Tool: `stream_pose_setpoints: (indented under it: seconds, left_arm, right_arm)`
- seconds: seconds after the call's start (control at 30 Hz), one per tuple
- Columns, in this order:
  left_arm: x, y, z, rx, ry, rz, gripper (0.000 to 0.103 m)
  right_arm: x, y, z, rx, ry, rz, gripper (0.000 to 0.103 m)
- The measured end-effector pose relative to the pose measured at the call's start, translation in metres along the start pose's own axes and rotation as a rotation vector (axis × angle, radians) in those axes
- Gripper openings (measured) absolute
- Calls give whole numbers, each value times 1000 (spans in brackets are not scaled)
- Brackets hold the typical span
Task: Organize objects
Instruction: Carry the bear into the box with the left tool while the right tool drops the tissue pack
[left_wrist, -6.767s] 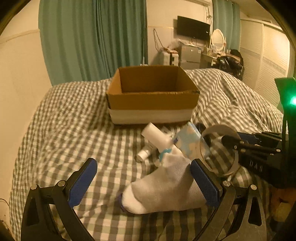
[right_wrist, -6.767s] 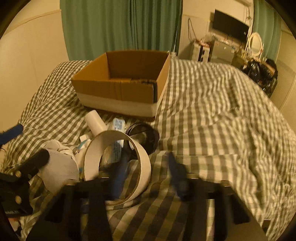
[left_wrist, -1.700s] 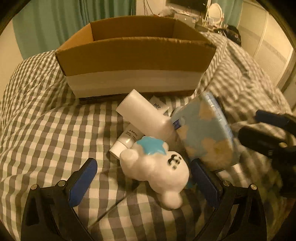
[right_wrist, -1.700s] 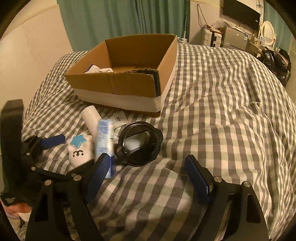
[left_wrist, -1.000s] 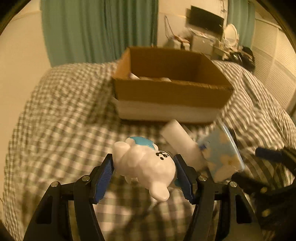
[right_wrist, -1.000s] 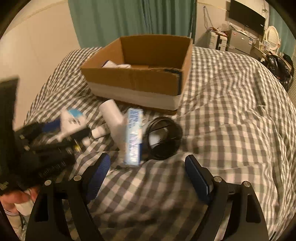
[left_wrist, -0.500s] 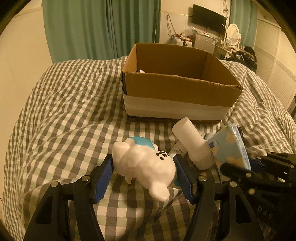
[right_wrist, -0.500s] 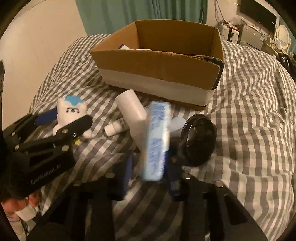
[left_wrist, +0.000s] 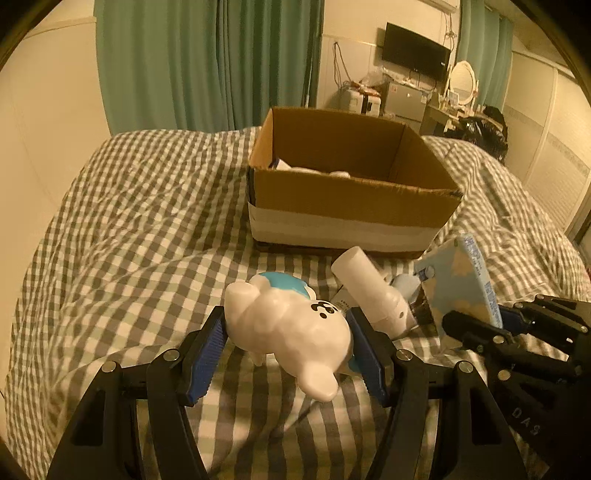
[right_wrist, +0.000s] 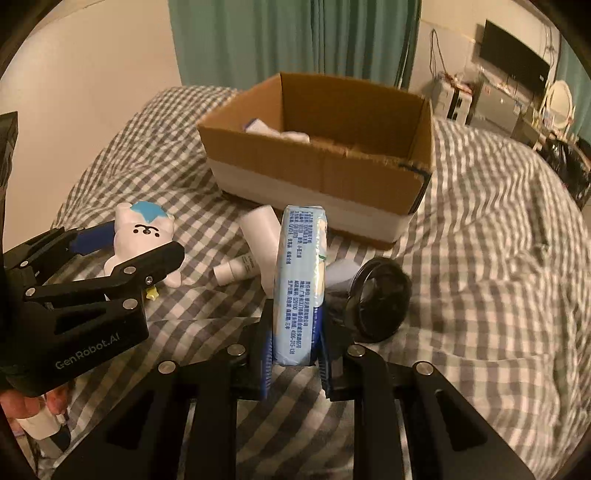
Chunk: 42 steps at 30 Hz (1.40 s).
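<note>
A white bear toy (left_wrist: 280, 317) with a blue star on its head hangs just above the checked bedcover, and my left gripper (left_wrist: 287, 343) is shut on its body. A light blue tissue pack (right_wrist: 301, 280) stands on edge between the blue pads of my right gripper (right_wrist: 293, 343), whose jaws are closing and press on it. An open cardboard box (left_wrist: 351, 206) sits behind both, with white items on its floor. From the right wrist view the left gripper (right_wrist: 129, 247) with the toy (right_wrist: 142, 229) is at the left.
A white bottle (right_wrist: 264, 236), a small white tube (right_wrist: 236, 271) and a black round lid (right_wrist: 376, 299) lie on the bedcover (right_wrist: 480, 258) in front of the box (right_wrist: 306, 162). A hand (right_wrist: 22, 402) shows at the lower left. Furniture stands beyond the bed.
My right gripper went from wide open to closed on the tissue pack and raised it upright. The left gripper keeps the bear toy, drifting a little left of the box.
</note>
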<state>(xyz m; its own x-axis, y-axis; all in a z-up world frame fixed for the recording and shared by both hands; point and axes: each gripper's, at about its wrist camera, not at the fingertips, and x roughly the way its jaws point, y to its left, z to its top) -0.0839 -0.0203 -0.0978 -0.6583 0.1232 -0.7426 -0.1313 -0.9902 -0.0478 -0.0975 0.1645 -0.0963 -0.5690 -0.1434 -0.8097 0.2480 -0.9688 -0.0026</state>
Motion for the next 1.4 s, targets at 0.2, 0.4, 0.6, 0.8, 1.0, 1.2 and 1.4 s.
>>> stream_pose_setpoints:
  seconds: [0.2, 0.4, 0.6, 0.8, 1.0, 1.2, 1.4]
  left_arm:
    - [-27, 4, 5, -27, -45, -3, 67]
    - [-60, 4, 23, -26, -118, -52, 67]
    - [-80, -2, 55, -15, -171, -78, 67]
    - [-89, -7, 97, -4, -232, -63, 67]
    - [-73, -8, 144, 10, -259, -64, 67]
    - [-41, -12, 179, 53, -260, -59, 67]
    - [12, -15, 197, 70, -210, -81, 67]
  right_arm:
    - [-35, 4, 1, -20, -75, -14, 19]
    - [-68, 7, 16, -55, -151, -15, 19]
    - [-100, 4, 40, -80, -237, -37, 19]
    - [-119, -6, 74, -97, -300, -55, 19]
    - [-116, -20, 113, -90, -331, -54, 19]
    - [-92, -34, 151, -87, -327, -53, 19]
    - [-47, -52, 179, -71, -289, -47, 19]
